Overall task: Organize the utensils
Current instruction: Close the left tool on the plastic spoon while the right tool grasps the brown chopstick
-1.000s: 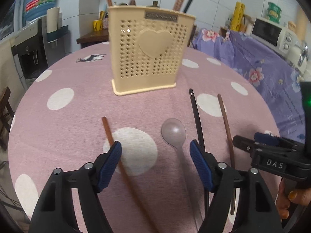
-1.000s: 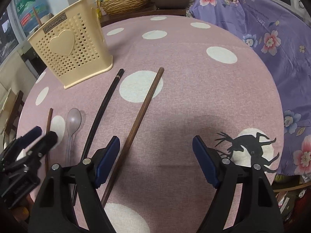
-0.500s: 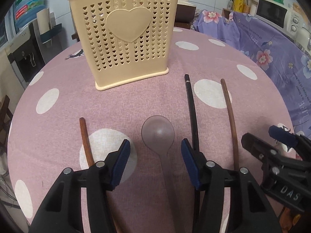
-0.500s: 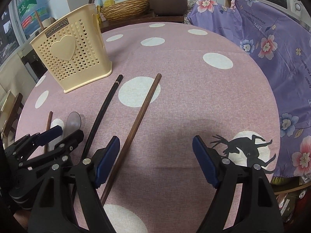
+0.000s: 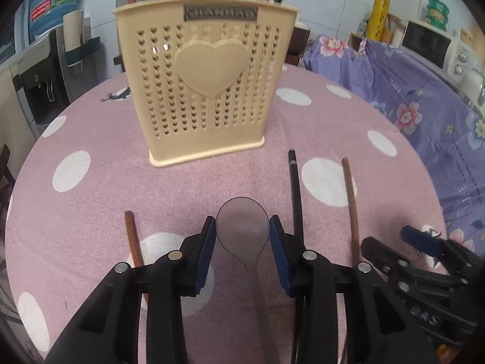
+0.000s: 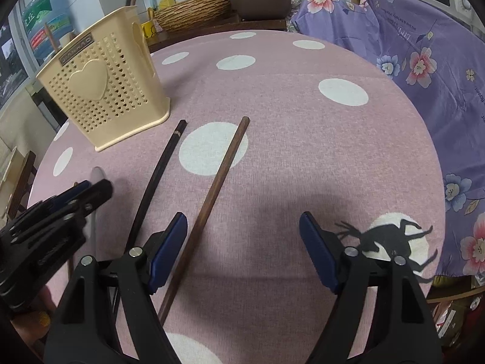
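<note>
Our left gripper has its pads closed on the spoon bowl, near side of the holder. Our right gripper is wide apart, holding nothing, brown chopstick just inside its left pad, black chopstick further left.

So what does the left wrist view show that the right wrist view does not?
Only the left wrist view shows the left hand-held gripper with its pads at both sides of the clear spoon bowl, and the reddish chopstick. Only the right wrist view shows the right hand-held gripper wide open. Both show the beige holder, black chopstick and brown chopstick.
</note>
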The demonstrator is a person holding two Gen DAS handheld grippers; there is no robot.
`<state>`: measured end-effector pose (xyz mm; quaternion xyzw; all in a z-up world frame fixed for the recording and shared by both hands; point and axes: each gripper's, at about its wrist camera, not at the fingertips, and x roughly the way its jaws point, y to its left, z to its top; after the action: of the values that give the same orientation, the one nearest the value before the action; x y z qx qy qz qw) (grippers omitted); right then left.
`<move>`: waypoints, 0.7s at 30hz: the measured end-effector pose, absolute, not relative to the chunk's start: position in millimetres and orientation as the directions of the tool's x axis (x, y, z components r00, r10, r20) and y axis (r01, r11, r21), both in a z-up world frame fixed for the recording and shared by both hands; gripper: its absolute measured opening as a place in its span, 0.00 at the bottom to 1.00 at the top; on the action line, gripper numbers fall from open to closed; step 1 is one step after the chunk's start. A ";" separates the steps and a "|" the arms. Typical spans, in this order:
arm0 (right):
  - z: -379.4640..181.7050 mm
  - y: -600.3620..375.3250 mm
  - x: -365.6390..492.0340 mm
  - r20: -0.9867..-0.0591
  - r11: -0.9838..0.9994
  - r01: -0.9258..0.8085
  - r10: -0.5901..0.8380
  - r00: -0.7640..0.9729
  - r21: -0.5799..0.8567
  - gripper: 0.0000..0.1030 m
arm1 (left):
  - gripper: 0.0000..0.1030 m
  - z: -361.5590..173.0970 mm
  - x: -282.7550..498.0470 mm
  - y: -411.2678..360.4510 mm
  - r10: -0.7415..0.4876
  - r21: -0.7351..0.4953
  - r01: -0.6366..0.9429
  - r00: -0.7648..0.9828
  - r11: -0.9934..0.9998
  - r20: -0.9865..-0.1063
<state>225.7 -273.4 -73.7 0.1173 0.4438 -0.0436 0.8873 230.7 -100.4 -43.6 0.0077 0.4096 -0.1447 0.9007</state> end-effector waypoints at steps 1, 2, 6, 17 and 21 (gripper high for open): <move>-73.1 -274.4 230.4 -0.799 0.967 0.184 0.032 0.600 0.176 0.64 | 0.36 -37.9 229.5 -97.4 -0.261 -0.114 0.264 0.635 0.958 -0.727; -72.4 -275.1 235.5 -0.800 0.966 0.185 0.035 0.599 0.181 0.63 | 0.36 -31.9 228.5 -94.8 -0.268 -0.121 0.263 0.648 0.957 -0.713; -71.5 -273.8 257.8 -0.813 0.964 0.189 0.043 0.581 0.186 0.54 | 0.36 -10.3 225.5 -87.3 -0.286 -0.135 0.264 0.695 0.955 -0.659; -73.0 -263.8 305.4 -0.834 0.968 0.236 -0.061 0.549 0.084 0.18 | 0.36 12.8 228.4 -75.3 -0.310 -0.146 0.279 0.750 0.949 -0.584; -73.8 -262.7 314.3 -0.833 0.967 0.243 -0.076 0.548 0.071 0.10 | 0.36 14.2 229.5 -70.8 -0.315 -0.146 0.285 0.756 0.947 -0.574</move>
<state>314.3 -262.7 -73.8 0.0894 0.4664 -0.0912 0.8753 229.5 -70.8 14.2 -0.0247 0.3104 -0.1602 0.9367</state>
